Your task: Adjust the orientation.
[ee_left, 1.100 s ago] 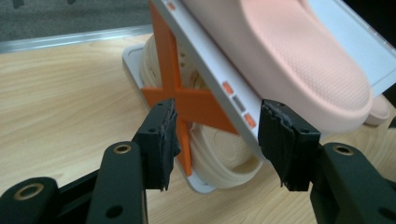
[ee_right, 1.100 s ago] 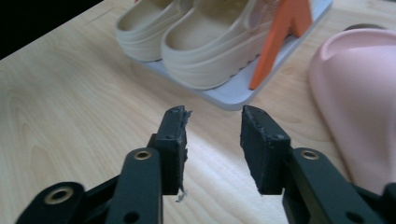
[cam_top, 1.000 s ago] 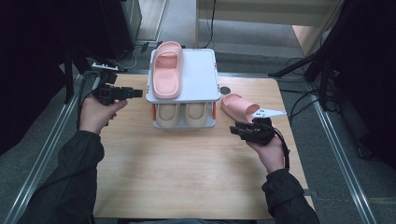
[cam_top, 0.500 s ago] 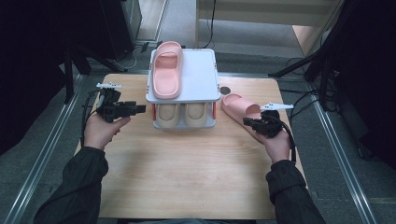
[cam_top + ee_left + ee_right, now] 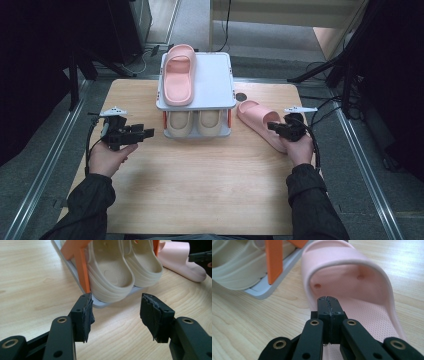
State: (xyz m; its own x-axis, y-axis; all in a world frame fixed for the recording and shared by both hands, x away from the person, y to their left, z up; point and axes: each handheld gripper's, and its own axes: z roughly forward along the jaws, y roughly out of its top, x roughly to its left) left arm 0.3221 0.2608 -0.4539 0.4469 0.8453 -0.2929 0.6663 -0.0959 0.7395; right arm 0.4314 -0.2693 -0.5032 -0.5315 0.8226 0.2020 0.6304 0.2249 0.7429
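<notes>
One pale pink perforated slipper (image 5: 362,290) (loose), right gripper (image 5: 328,300) closed empty over it

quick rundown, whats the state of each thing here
left gripper: open, nothing between the jaws
right gripper: shut, over the heel of the pink slipper on the table
pink slipper on the rack: lying flat, sole down
beige slippers: side by side on the lower shelf

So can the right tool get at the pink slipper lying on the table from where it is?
Probably yes: the right tool sits shut just over the pink slipper, at its heel end, with nothing between them. Its jaws have just closed on nothing, so they must reopen first.
</notes>
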